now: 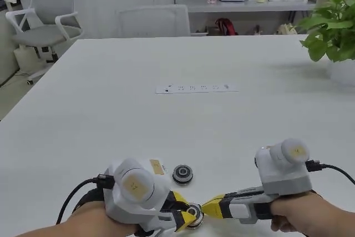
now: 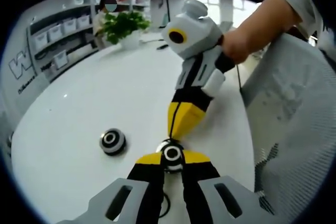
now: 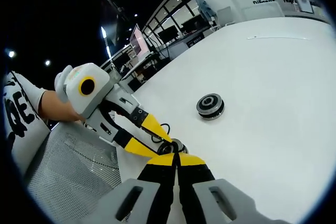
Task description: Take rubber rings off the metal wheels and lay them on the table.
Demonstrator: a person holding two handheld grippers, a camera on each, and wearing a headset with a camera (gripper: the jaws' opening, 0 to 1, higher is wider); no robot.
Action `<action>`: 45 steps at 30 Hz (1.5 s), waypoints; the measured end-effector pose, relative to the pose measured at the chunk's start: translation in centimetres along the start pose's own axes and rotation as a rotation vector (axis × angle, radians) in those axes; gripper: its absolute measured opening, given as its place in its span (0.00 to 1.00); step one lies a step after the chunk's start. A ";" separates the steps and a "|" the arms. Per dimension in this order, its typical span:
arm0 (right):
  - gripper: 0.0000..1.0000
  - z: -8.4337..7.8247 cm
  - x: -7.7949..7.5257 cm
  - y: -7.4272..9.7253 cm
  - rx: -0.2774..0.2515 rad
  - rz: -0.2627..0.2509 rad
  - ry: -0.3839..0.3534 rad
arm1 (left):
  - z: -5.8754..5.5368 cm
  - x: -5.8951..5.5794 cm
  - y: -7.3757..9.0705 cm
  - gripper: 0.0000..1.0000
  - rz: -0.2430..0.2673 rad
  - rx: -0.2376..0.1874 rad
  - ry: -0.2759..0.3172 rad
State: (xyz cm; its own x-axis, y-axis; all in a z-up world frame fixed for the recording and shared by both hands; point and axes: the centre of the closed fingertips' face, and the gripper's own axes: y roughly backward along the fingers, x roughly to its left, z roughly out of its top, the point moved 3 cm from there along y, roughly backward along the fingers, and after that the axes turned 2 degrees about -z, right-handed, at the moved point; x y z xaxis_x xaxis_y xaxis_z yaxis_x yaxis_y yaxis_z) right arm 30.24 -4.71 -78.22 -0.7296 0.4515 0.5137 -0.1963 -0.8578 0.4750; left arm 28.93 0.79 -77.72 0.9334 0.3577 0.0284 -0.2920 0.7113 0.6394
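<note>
Left gripper [image 2: 172, 157] clamps a small silver wheel with black rubber ring [image 2: 172, 152], hub facing back along its jaws; right gripper [image 3: 176, 156], jaws pressed together, touches its rim.

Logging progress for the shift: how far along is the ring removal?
Done: no ring clearly laid on the table yet. In hand: the left hand-held gripper clamps one wheel; the right hand-held gripper, shut, touches its rim. Left: the second wheel on the table, black ring on.
</note>
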 end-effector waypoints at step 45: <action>0.00 0.2 0.8 0.2 -0.030 0.058 -0.017 | 0.0 -0.3 0.0 0.12 -0.009 -0.006 0.010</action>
State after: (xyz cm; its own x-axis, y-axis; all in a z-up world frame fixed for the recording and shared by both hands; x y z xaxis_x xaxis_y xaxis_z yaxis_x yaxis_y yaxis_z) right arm 29.75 -4.53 -77.60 -0.7291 0.4051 0.5517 -0.1743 -0.8894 0.4226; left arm 28.68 0.68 -77.78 0.9341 0.3568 0.0148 -0.2844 0.7182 0.6351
